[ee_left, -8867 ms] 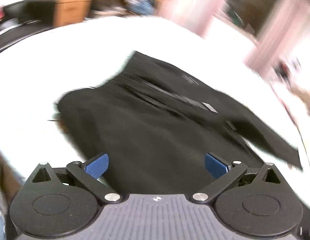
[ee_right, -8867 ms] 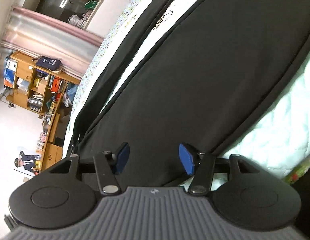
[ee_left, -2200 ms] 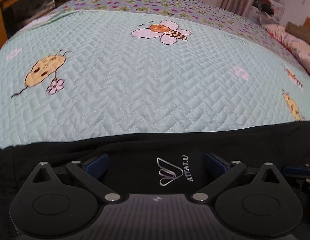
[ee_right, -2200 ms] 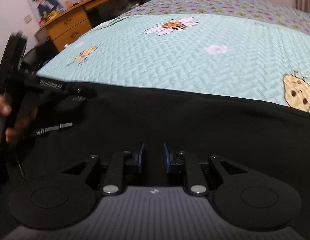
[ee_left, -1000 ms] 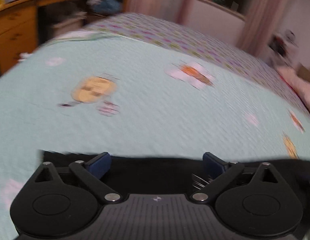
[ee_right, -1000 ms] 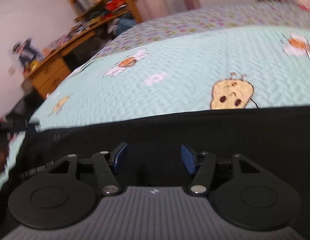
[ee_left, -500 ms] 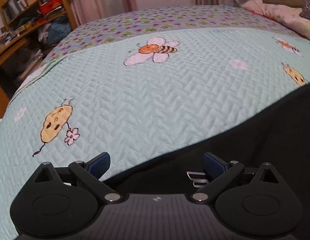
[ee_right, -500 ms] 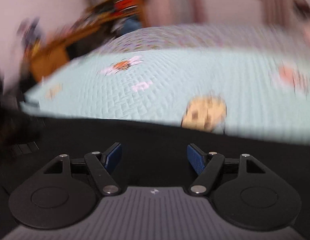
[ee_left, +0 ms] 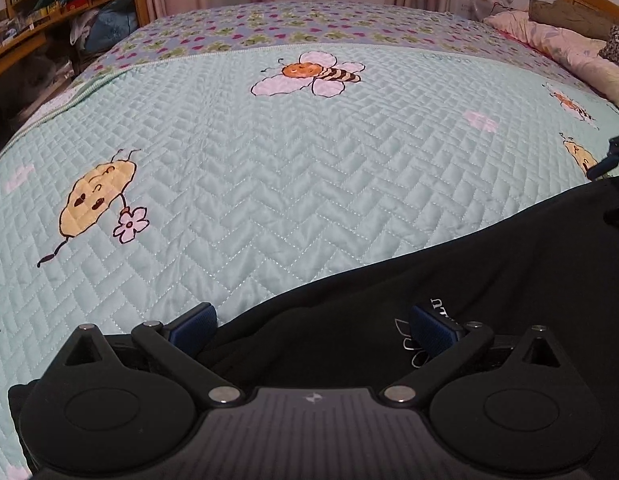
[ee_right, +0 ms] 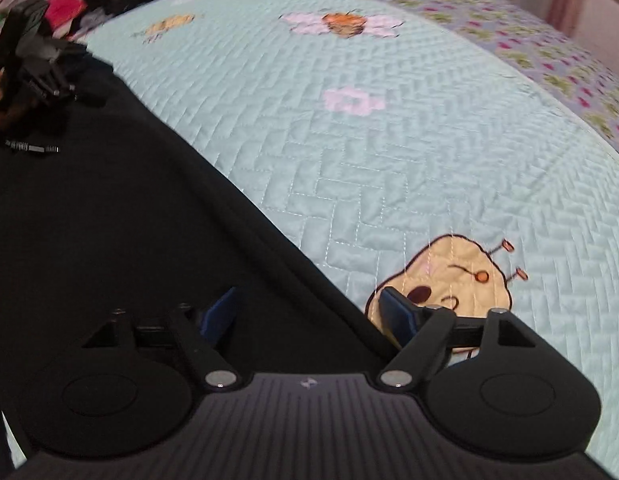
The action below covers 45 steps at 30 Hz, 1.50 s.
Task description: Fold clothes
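A black garment point(ee_left: 449, 280) lies flat on the mint quilted bedspread point(ee_left: 269, 184), with a small white logo point(ee_left: 409, 340) on it. My left gripper point(ee_left: 313, 324) is open low over the garment's edge. Its left fingertip point(ee_left: 193, 322) is at the hem and its right one over the logo. In the right wrist view the garment point(ee_right: 109, 220) fills the left side. My right gripper point(ee_right: 309, 314) is open and straddles its diagonal edge, with one pad point(ee_right: 397, 316) over the quilt. Nothing is clamped in either. Each view shows the other gripper, the left one point(ee_right: 33, 60) and the right one point(ee_left: 613, 156).
The quilt carries bee point(ee_left: 309, 74) and yellow bug point(ee_left: 93, 200) pictures and has wide bare room beyond the garment. Wooden shelves point(ee_left: 49, 8) stand at the far left, pink pillows point(ee_left: 569, 48) at the far right, and curtains behind the bed.
The right gripper, shut 2.2 s ago, is now open and has swung to the garment's right edge. The left gripper stayed open and shifted, so the hem now runs diagonally.
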### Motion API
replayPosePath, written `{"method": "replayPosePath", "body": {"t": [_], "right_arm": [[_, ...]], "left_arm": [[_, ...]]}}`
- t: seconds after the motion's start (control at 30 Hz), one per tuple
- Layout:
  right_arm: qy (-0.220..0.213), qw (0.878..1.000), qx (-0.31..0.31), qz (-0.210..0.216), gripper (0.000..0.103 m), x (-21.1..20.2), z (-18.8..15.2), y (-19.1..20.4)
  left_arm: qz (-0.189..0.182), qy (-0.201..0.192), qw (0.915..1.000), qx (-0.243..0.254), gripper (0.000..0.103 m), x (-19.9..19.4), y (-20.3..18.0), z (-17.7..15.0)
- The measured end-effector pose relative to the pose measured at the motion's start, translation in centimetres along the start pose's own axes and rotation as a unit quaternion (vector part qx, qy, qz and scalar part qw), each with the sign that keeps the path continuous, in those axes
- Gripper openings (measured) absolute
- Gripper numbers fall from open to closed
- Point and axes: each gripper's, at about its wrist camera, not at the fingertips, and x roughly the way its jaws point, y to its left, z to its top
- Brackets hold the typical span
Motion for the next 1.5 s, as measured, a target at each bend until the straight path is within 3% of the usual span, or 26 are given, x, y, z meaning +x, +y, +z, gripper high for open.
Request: {"method": "replayPosePath", "body": {"t": [0.2, 0.27, 0.37, 0.57, 0.63, 0.77, 0.83, 0.9, 1.03, 1.3, 1.4, 1.5], "right_arm": [[0.021, 1.0, 0.004, 0.021, 0.08, 0.8, 0.8, -0.5], [0.034, 0.999, 0.011, 0.024, 0.063, 0.8, 1.2, -0.1], [0.05, 0.999, 0.0, 0.012, 0.04, 0.2, 1.5, 1.5], [0.04, 0.99, -0.093, -0.098, 0.014, -1.1, -0.2, 7.2], [0.036, 0.976, -0.146, -0.157, 0.012, -0.9, -1.4, 10.0], [0.022, 0.933, -0.238, -0.269, 0.01, 0.6, -4.2, 15.2], [-0.004, 0.93, -0.225, -0.29, 0.009, 0.2, -5.0, 16.0], [-0.026, 0.922, -0.225, -0.313, 0.008, -0.6, -5.9, 16.8], [-0.058, 0.893, -0.258, -0.364, 0.008, -1.7, -7.6, 19.2], [-0.105, 0.872, -0.275, -0.391, 0.008, -3.3, -9.9, 20.8], [-0.124, 0.861, -0.289, -0.4, 0.008, -3.7, -10.6, 21.6], [-0.138, 0.847, -0.307, -0.412, 0.008, -3.9, -11.3, 22.6]], "left_arm": [[0.019, 0.003, 0.9991, 0.037, 0.103, -0.2, -1.2, 0.8], [0.03, 0.005, 0.998, 0.055, 0.103, -0.3, -1.8, 1.2], [0.05, -0.022, 0.9938, 0.097, 0.103, -1.4, -3.1, 0.8], [0.088, -0.076, 0.9766, 0.18, 0.102, -3.5, -5.9, 0.1], [0.101, -0.094, 0.9684, 0.208, 0.102, -4.2, -6.8, -0.1], [0.126, -0.129, 0.9478, 0.263, 0.102, -5.5, -8.6, -0.6], [0.142, -0.138, 0.936, 0.291, 0.102, -5.3, -9.2, -0.7], [0.145, -0.135, 0.9337, 0.298, 0.102, -4.7, -9.3, -0.2], [0.091, -0.106, 0.9424, 0.304, 0.101, -3.8, -9.3, 0.7], [0.01, -0.06, 0.9449, 0.322, 0.096, -4.1, -9.4, 1.9], [-0.048, -0.002, 0.9395, 0.339, 0.096, -3.5, -9.9, 2.1], [-0.039, 0.029, 0.9234, 0.381, 0.096, -2.6, -11.3, 1.0]]}}
